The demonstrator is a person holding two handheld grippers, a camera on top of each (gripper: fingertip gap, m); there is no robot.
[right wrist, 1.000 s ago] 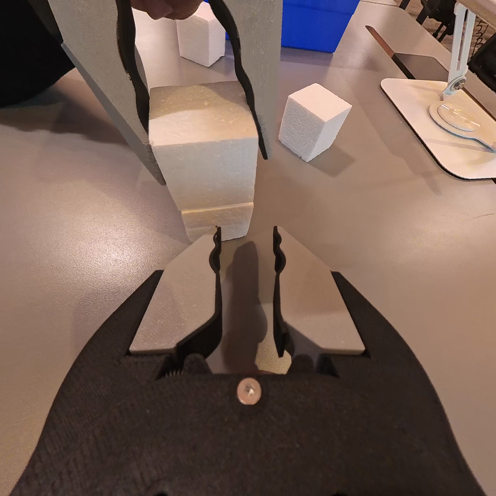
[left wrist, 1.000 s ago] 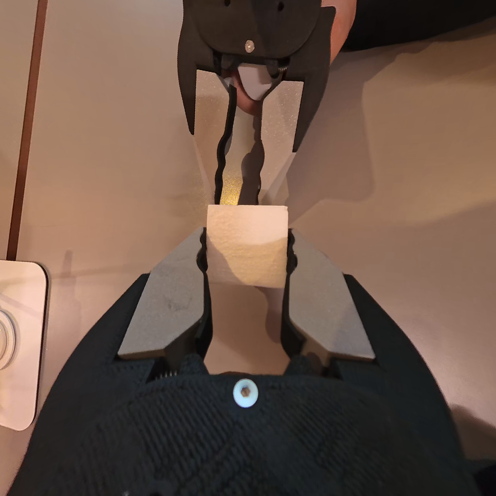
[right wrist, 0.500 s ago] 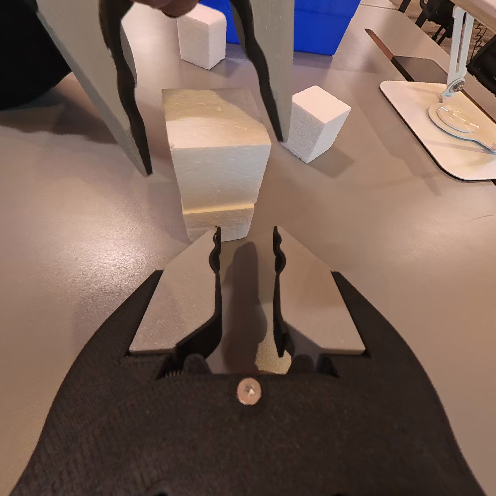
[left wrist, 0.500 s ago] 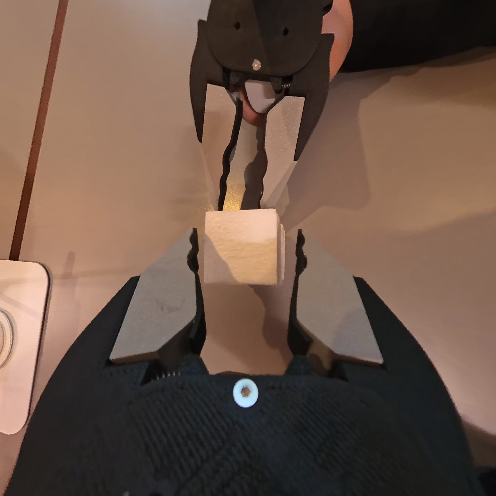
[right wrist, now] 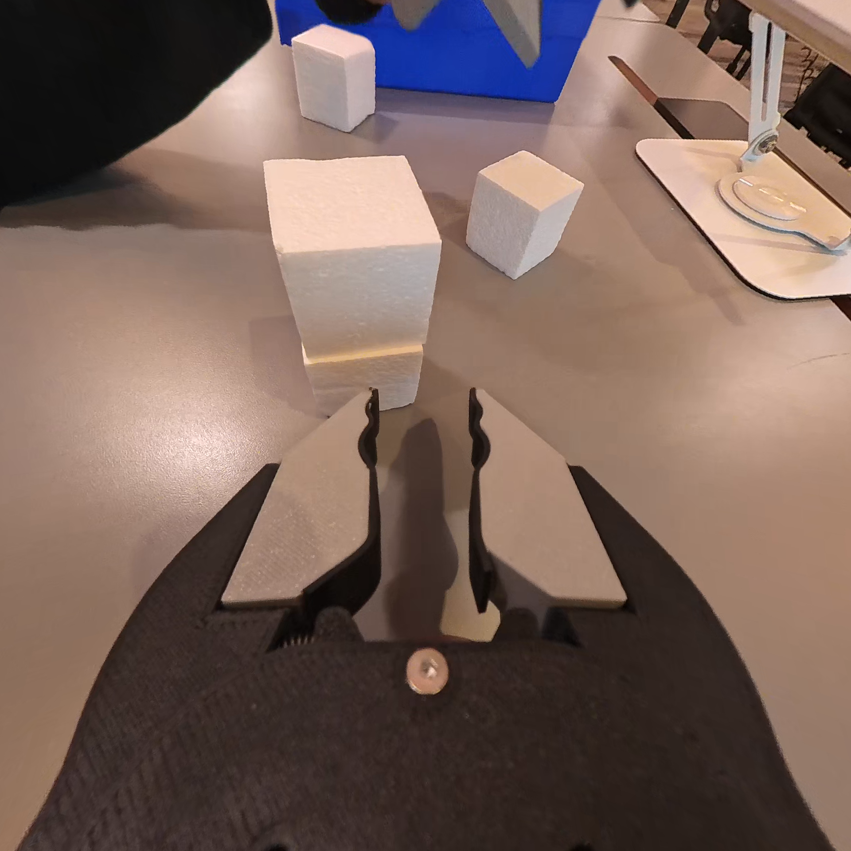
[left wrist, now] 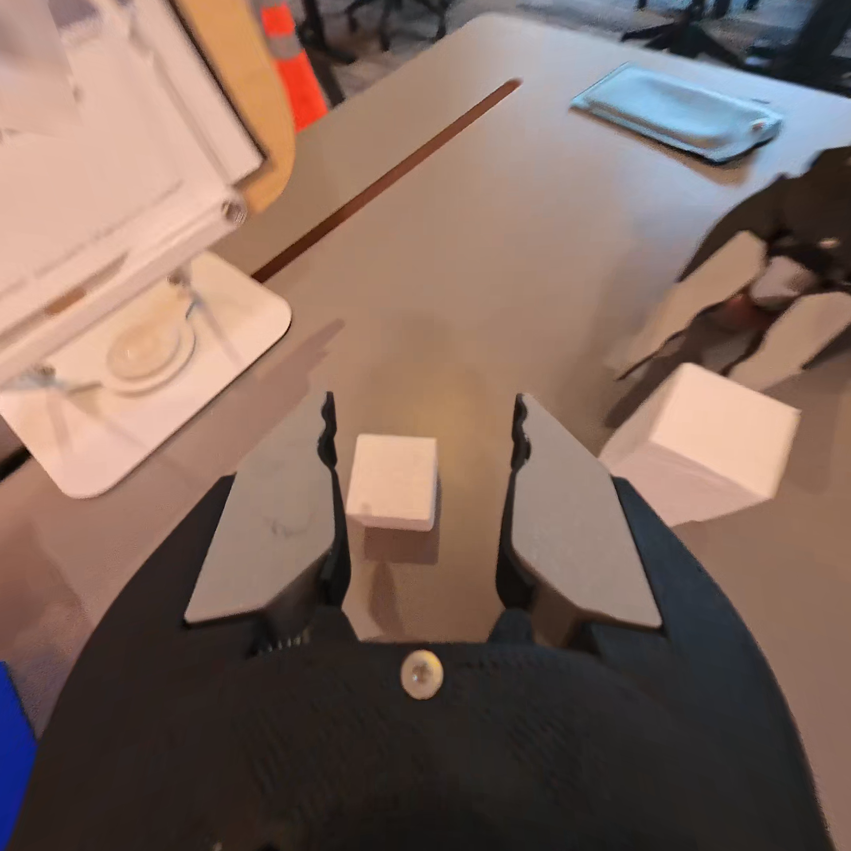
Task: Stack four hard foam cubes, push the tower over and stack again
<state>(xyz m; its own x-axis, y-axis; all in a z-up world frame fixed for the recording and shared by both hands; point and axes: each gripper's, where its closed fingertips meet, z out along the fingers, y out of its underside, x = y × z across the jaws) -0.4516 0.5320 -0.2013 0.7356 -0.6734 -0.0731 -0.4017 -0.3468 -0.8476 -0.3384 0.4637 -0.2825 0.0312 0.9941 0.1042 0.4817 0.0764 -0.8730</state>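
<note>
Two white foam cubes stand stacked on the grey table: the top cube (right wrist: 354,244) sits slightly askew on the bottom cube (right wrist: 364,377). The stack (left wrist: 690,442) also shows at the right of the left wrist view. My right gripper (right wrist: 423,410) is partly open and empty, low, just in front of the bottom cube. My left gripper (left wrist: 423,428) is wide open and empty, hovering over a loose cube (left wrist: 393,479) that shows between its fingers; this looks like the cube (right wrist: 522,216) right of the stack. Another cube (right wrist: 334,83) stands farther back.
A blue bin (right wrist: 460,46) stands behind the far cube. A white stand base (right wrist: 760,221) lies to the right, and shows at the left in the left wrist view (left wrist: 138,368). A grey pouch (left wrist: 677,115) lies farther along the table. A dark sleeve (right wrist: 92,69) reaches over the left. It is some 40 cm from my right tips to the grey pouch (left wrist: 677,115).
My left gripper opened, let go of the top cube on the stack, rose and swung away to hover over the loose cube. My right gripper has not moved.
</note>
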